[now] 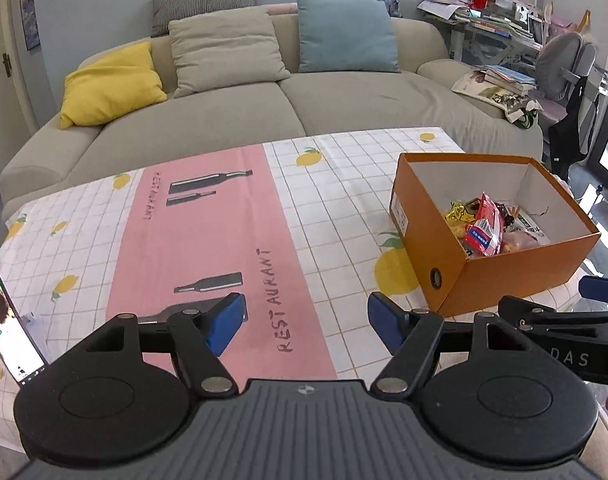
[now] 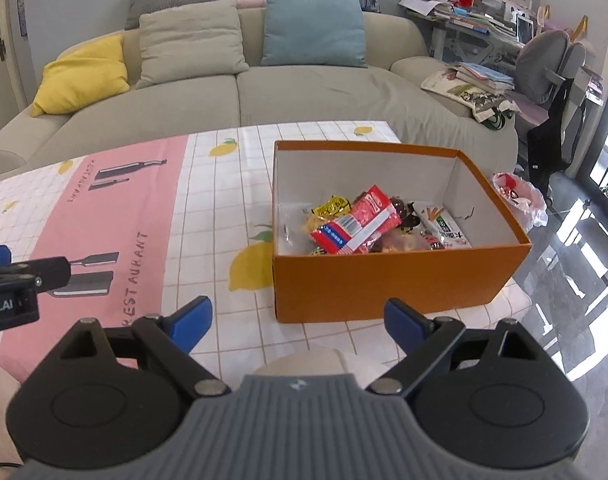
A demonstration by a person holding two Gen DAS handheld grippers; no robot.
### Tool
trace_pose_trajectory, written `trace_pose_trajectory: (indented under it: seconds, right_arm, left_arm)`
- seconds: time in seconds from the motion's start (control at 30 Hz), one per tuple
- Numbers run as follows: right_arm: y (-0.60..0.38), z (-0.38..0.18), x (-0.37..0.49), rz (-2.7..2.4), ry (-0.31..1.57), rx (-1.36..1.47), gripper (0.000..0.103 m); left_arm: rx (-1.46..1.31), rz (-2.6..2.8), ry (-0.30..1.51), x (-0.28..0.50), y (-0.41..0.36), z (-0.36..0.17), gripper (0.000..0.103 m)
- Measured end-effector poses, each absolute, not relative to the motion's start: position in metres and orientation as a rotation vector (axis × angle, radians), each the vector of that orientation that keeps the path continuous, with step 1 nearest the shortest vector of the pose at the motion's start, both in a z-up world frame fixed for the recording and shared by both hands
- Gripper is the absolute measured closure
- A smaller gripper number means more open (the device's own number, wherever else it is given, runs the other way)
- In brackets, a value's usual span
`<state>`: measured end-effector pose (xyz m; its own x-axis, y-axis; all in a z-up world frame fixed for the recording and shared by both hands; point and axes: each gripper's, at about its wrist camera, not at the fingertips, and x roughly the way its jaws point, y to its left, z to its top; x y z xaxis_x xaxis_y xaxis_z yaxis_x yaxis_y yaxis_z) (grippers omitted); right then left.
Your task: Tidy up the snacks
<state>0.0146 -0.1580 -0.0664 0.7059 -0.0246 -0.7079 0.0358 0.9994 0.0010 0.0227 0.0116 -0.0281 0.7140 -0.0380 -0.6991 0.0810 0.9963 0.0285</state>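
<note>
**Snack box filled; both grippers held apart over the table**

The left gripper (image 1: pixel 304 328) hangs low over the pink strip of the tablecloth (image 1: pixel 240 240), at the lower centre of its own view. Its blue pads (image 1: pixel 224 330) stand wide apart with nothing between them.

The right gripper (image 2: pixel 298 326) sits at the lower centre of the right wrist view, just short of the near wall of the orange cardboard box (image 2: pixel 383 280). Its blue pads (image 2: pixel 192 322) are likewise spread, gripping nothing.

The box stands open on the lemon-print part of the cloth, right of centre in both views. Inside lie the snacks: a red packet (image 2: pixel 357 224) on top, a yellow packet (image 2: pixel 331 206) behind it to the left, and a white packet (image 2: pixel 443 226) to the right. Others beneath are too jumbled to identify.

A phone (image 1: pixel 8 328) with a lit screen is propped at the left edge of the left wrist view. A beige sofa (image 1: pixel 288 100) with cushions fills the upper frame.
</note>
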Motion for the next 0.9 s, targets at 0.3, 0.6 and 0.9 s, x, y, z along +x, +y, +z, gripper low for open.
trace_pose_trajectory:
  seconds: [0.3, 0.6, 0.9]
  right_arm:
    - [-0.158, -0.064, 0.013, -0.044, 0.786, 0.006, 0.010]
    - [-0.155, -0.060, 0.009, -0.044, 0.771, -0.005, 0.009]
    - [-0.153, -0.056, 0.005, -0.044, 0.750, -0.012, 0.008]
  left_arm:
    - [0.067, -0.071, 0.790, 0.021, 0.009, -0.028, 0.020]
    - [0.044, -0.073, 0.776, 0.016, 0.013, -0.020, 0.020]
    - [0.044, -0.083, 0.775, 0.014, 0.010, -0.018, 0.020]
